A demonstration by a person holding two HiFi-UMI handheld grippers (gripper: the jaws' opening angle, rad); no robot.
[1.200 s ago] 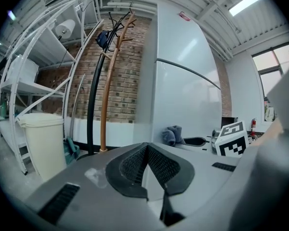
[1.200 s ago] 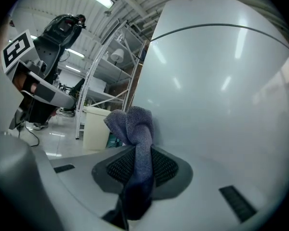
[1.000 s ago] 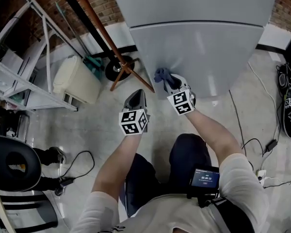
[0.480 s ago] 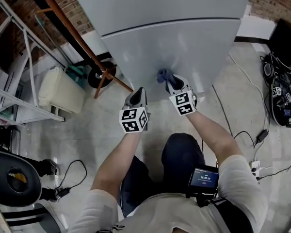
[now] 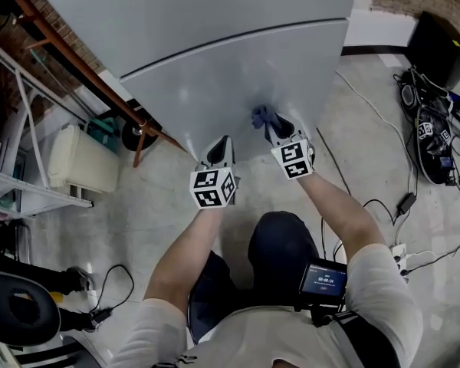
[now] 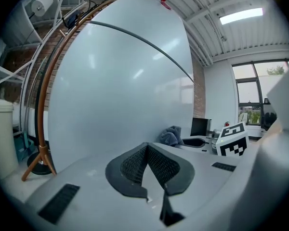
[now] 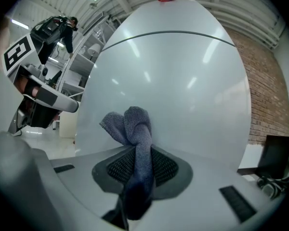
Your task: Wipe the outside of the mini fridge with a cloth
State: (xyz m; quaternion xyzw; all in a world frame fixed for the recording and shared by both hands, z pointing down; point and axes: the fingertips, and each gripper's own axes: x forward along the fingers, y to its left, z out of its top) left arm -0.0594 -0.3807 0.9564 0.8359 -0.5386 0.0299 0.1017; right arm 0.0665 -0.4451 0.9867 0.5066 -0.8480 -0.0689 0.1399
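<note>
Right gripper (image 5: 276, 129) clamps the cloth (image 5: 259, 116), bunched just ahead of its tips against the fridge (image 5: 238, 60); left gripper (image 5: 219, 146), closed and empty, hangs beside it; hard pressing could drag the wad loose.

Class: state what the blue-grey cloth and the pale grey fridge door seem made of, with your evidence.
Blue-grey cloth: soft knitted fabric, matte; fine ribbed texture shows. Pale grey fridge door: probably painted metal, perhaps plastic; smooth, semi-gloss, with light streaks reflected.
</note>
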